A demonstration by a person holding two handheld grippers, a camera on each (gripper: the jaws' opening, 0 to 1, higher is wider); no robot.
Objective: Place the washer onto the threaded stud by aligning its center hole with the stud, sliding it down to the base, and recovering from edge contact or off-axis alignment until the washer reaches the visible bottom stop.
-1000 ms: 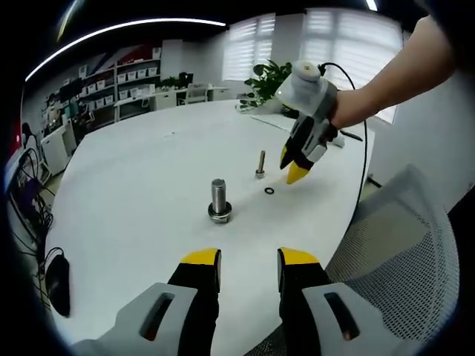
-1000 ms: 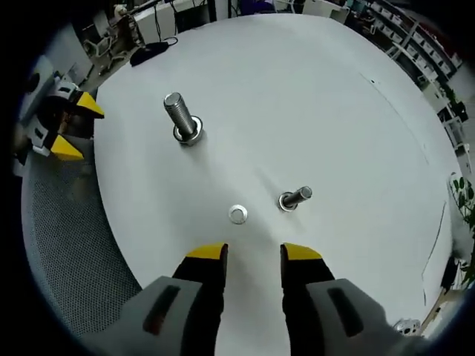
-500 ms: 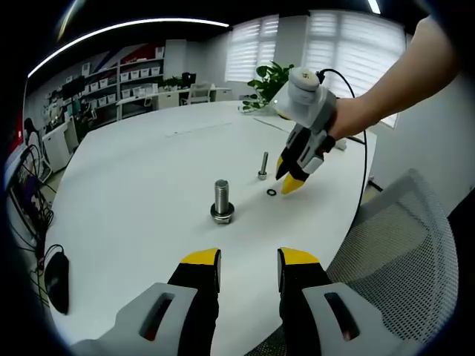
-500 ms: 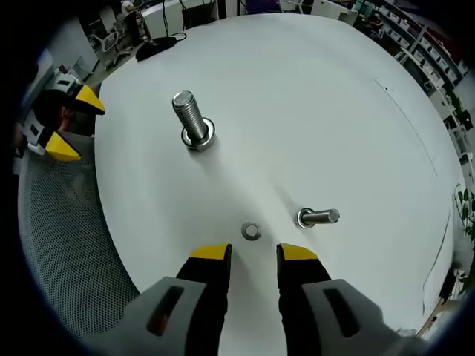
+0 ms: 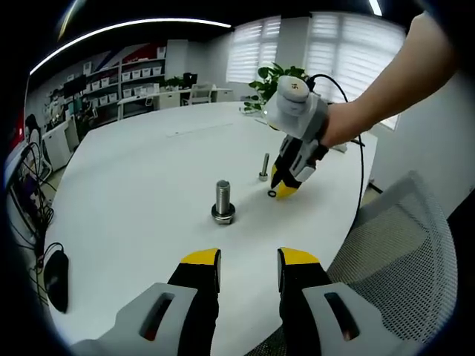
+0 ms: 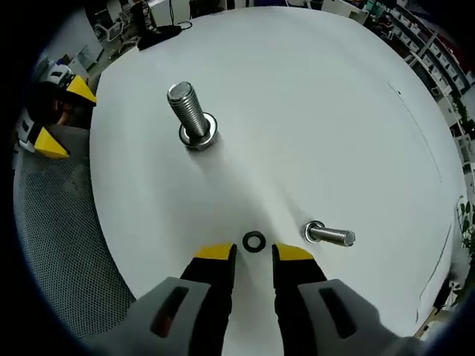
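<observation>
Standing up on the white table is a big bolt with a washer at its foot. Next comes a thin little stud, then a small washer lying flat. The right gripper hangs just over that washer, jaws a little apart, holding nothing. Down low, the left gripper is half open and holds nothing.
</observation>
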